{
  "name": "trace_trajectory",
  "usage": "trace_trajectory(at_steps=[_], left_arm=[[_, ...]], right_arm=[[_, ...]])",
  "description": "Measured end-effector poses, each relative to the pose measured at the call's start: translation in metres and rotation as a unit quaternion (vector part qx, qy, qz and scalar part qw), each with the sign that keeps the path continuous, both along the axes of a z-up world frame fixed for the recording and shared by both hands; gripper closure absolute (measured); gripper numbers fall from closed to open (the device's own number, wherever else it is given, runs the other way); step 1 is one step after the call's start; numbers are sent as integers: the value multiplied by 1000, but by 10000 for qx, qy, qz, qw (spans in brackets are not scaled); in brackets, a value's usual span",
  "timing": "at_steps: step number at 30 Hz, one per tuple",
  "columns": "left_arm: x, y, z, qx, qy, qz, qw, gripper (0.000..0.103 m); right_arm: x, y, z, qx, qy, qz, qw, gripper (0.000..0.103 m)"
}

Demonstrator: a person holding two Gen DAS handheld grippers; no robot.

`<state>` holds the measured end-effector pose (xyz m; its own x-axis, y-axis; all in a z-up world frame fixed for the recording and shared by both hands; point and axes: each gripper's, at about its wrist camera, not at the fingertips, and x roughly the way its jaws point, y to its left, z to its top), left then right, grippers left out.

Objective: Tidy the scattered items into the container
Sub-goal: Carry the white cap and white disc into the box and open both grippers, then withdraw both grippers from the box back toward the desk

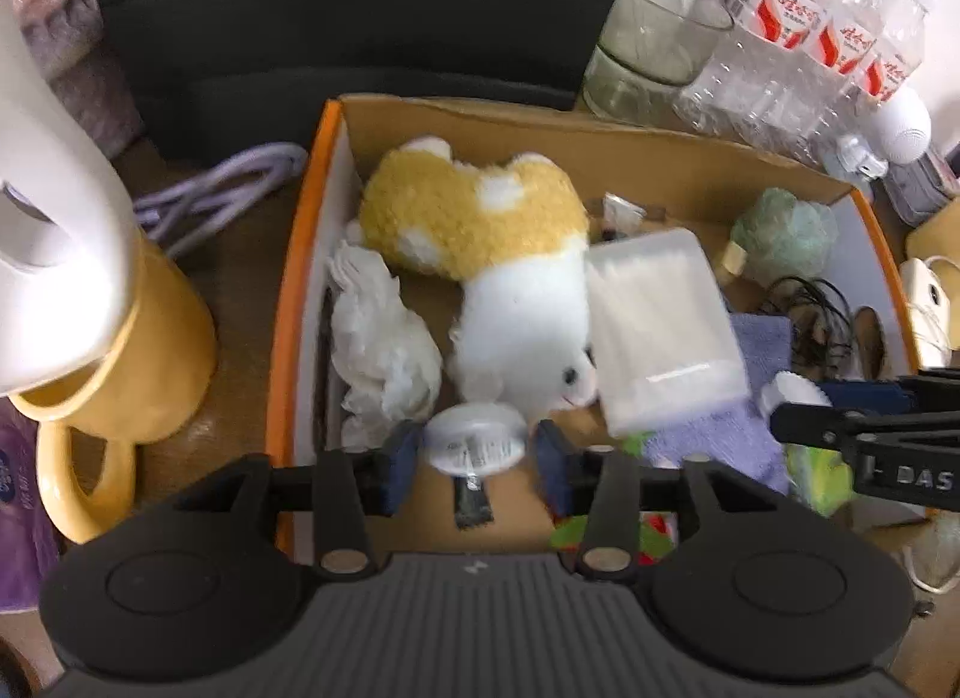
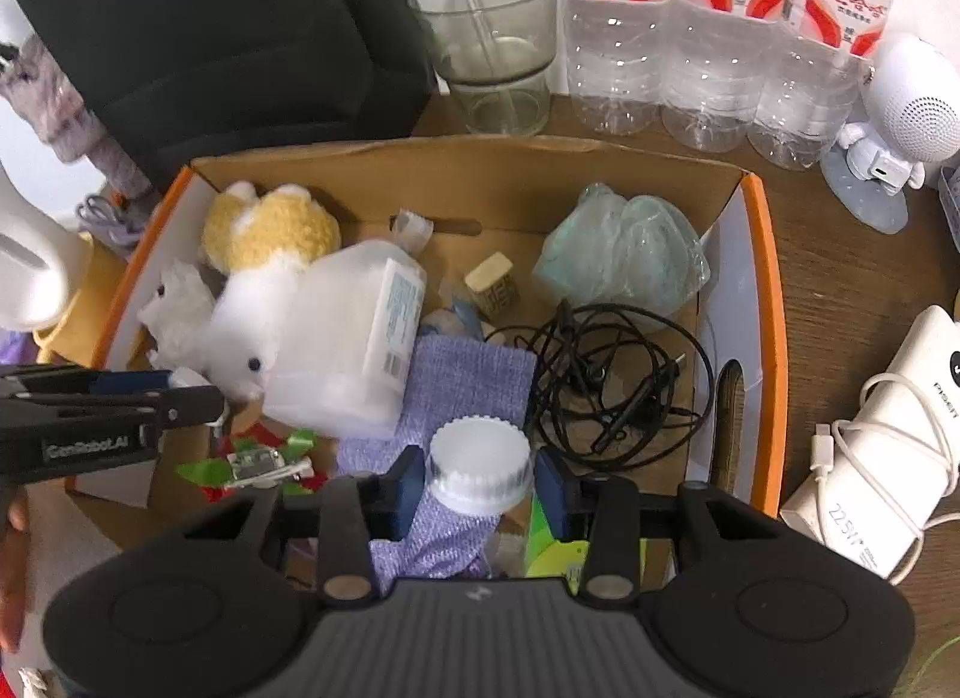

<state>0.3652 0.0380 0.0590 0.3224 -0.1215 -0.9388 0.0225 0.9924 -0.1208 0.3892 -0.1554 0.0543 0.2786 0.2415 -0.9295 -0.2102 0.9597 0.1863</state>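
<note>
While over box (image 2: 757,302), capped bottle (image 2: 480,464) between right gripper (image 2: 480,485) pads.

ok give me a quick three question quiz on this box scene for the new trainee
1. True or false: the plush toy lies inside the cardboard box.
2. What sits between the fingers of the right gripper? A) white-capped bottle B) yellow mug C) black earphones
3. In the right wrist view, how many labelled water bottles stand behind the box?
Key: 1 true; 2 A; 3 three.
</note>
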Motion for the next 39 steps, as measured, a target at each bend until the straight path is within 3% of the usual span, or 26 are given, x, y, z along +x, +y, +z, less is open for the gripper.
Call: trace_trajectory(at_steps=[2,8,13,14,18,21,24,28,33,39], left_arm=[[-1,2,6,13,43,75,10000,41],[-9,-5,37,90,75,-12,9999,24],[-36,-14,79,166,-580,-63,9982,0],[-44,-16,86,208,-735,-33,9971,0],[-59,-21,93,192,-684,39,9975,0],[-77,-28,103,408,-1070,101,9934,0],[-104,-32,111,411,-1744,100,9838,0],[-136,-35,103,170,-2322,226,9722,0],[-182,-34,91,55,-3321,404,9424,0],[-233,-44,68,234,-4014,320,9151,0]], right_arm=[[0,1,6,-87,-30,-38,10000,48],[-8,-5,36,-196,-138,-137,9996,46],[-30,-14,80,-70,-577,-204,9981,39],[-38,-16,88,-15,-722,-223,9971,36],[-59,-16,99,-16,-841,-188,9963,32],[-74,-17,104,-27,-1049,-191,9943,32],[-95,-17,108,73,-1551,-159,9877,30],[-124,-16,99,160,-2136,-100,9767,30],[-163,-17,82,327,-2797,-136,9594,30],[-210,-14,59,477,-3256,-14,9443,30]])
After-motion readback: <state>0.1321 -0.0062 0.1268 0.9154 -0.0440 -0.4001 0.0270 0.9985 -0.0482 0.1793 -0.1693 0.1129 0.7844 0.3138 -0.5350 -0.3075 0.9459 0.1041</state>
